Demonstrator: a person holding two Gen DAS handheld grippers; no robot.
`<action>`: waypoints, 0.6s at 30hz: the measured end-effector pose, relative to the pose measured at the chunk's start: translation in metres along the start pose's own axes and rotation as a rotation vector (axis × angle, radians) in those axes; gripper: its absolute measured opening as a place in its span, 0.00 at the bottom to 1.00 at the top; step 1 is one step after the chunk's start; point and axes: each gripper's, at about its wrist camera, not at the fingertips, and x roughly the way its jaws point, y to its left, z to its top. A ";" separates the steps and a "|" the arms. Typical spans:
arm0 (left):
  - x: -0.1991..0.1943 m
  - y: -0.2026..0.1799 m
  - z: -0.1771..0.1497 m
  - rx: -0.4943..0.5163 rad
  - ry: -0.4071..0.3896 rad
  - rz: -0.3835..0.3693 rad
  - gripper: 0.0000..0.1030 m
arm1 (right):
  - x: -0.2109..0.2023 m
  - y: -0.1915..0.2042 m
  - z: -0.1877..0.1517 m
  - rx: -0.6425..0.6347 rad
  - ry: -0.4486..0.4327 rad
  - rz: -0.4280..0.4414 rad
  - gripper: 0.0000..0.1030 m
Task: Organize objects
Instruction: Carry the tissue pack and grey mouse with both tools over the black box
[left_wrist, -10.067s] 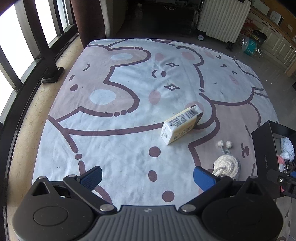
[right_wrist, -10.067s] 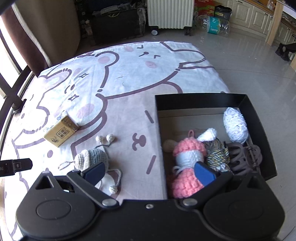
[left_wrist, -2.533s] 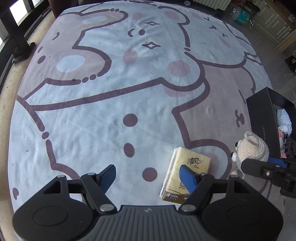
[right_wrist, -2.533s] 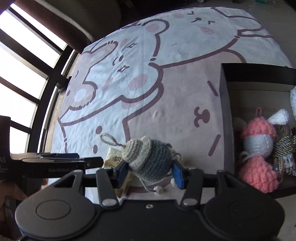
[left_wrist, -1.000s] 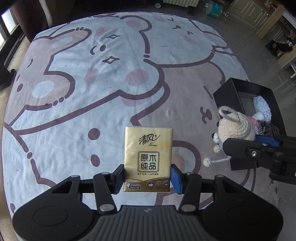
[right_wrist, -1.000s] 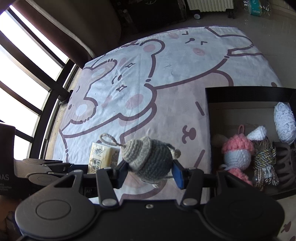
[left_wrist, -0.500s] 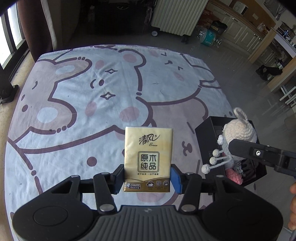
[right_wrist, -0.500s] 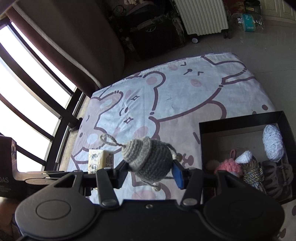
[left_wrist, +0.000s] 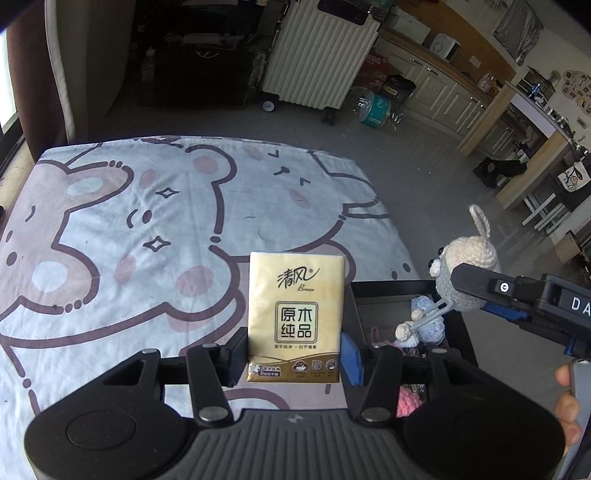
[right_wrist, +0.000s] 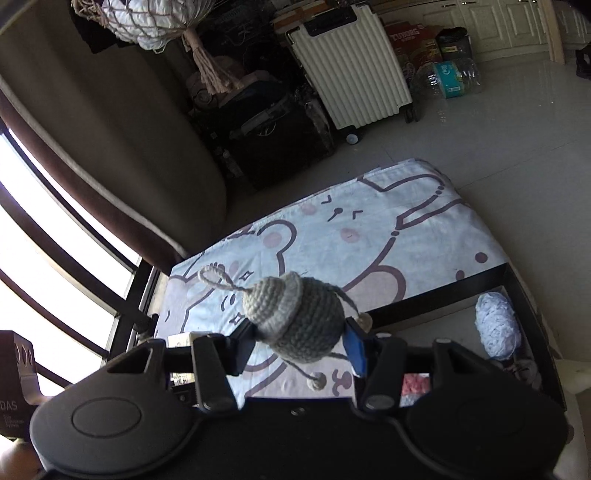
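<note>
Both grippers higher; tissue pack (left_wrist: 294, 314) between left gripper (left_wrist: 294, 350) pads.

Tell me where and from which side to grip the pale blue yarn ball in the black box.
Grip the pale blue yarn ball across its narrow middle, coming straight down from above. It lies lengthwise beside the wall of the black box, open only at the top, so side approaches look blocked. Both grippers are full now.

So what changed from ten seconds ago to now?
The tissue pack left the blanket: the left gripper clamped it and lifted it. The right gripper did likewise with the crocheted toy. The black box and its yarn items stayed put.
</note>
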 end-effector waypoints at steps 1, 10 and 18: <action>0.002 -0.003 0.001 0.003 -0.002 -0.006 0.50 | -0.002 -0.003 0.001 0.006 -0.012 -0.002 0.51; 0.021 -0.033 0.006 0.013 -0.039 -0.060 0.50 | -0.007 -0.042 0.004 0.077 -0.105 -0.071 0.51; 0.049 -0.051 0.009 0.003 -0.037 -0.101 0.50 | 0.010 -0.079 -0.006 0.155 -0.092 -0.151 0.51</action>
